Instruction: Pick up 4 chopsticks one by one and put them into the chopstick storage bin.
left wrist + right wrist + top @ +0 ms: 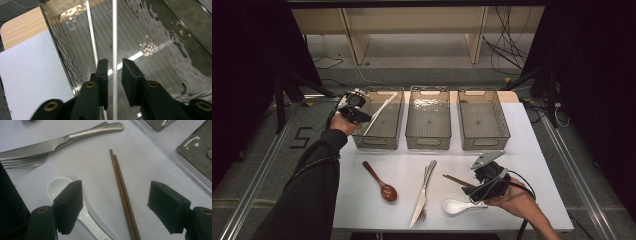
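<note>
Chopsticks of white (379,116) lean inside the leftmost of three clear bins (397,131), one end down on its floor and the other up toward the far rim. The left tongs (363,117) hang over that bin's near left edge; in the left gripper view one white stick (114,50) runs straight up through the narrow gap between the jaws, which stand slightly apart, and I cannot tell whether they pinch it. The second stick (92,35) lies just beside it.

On the white surface (532,150) the right tongs (472,192) are spread wide, released, hovering low over a pair of brown chopsticks (122,192) that lies between the jaws. A white spoon (67,197) sits just beside them, under one jaw. Farther off lie a knife (60,141) across a fork (22,161), and a brown spoon (382,182).
</note>
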`<action>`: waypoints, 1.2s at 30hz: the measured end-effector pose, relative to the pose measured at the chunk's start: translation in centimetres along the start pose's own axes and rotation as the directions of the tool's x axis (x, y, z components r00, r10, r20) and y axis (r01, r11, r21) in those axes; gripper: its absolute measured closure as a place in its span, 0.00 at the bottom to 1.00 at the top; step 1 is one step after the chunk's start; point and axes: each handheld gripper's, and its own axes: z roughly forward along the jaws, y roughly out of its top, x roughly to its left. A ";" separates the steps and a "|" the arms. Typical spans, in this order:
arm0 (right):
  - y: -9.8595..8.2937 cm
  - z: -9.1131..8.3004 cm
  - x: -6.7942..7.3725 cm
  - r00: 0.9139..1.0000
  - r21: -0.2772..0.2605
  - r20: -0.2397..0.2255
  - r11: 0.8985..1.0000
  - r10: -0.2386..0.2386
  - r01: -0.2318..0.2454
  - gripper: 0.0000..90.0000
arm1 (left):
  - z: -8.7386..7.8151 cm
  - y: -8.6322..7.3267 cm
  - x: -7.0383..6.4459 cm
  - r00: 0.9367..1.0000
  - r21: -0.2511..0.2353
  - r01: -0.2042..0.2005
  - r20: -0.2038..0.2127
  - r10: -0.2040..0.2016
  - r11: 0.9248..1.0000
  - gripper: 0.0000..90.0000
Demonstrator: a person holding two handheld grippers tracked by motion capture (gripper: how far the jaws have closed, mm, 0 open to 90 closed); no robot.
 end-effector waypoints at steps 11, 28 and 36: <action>0.0 -0.1 -0.1 1.000 0.002 0.004 1.000 0.007 -0.007 0.32 | -3.0 -0.7 -1.6 0.996 -0.069 0.049 0.079 -0.044 0.996 0.43; -1.6 0.6 -2.4 0.997 0.107 0.044 0.992 0.067 -0.071 0.33 | -8.5 -6.0 -7.7 0.959 -0.209 0.046 0.282 0.015 0.977 0.17; -2.6 0.9 -3.6 0.994 0.157 0.077 0.984 0.072 -0.084 0.34 | -8.6 -8.9 -9.6 0.957 -0.224 0.006 0.283 0.059 0.975 0.16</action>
